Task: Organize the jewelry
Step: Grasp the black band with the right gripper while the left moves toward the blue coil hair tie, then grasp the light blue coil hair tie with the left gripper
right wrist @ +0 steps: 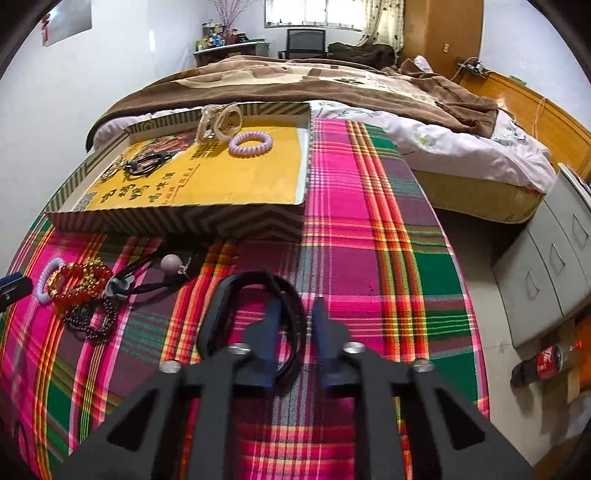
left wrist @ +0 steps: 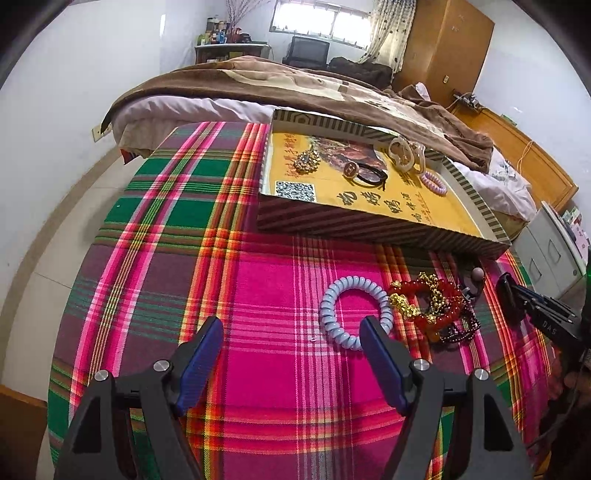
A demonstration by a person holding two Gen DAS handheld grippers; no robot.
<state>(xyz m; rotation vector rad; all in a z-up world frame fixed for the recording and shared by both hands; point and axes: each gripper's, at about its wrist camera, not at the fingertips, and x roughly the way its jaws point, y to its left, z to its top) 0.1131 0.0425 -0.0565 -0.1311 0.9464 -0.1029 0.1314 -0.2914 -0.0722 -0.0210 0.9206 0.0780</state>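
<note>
Home bedroom: bed [right wrist: 424, 147] with brown blanket [right wrist: 295, 81], wooden wardrobe [left wrist: 443, 48], curtained window [left wrist: 321, 18], cluttered dresser [left wrist: 229, 48]

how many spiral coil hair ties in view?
2. A blue coil tie lies on the plaid cloth beside the bead pile; a lilac coil tie sits in the yellow box. The pile may hide more.

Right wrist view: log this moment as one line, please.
right claw: closing around black band | left claw: open, empty, by blue coil tie | box tray: holds several pieces | bead pile: on cloth
</note>
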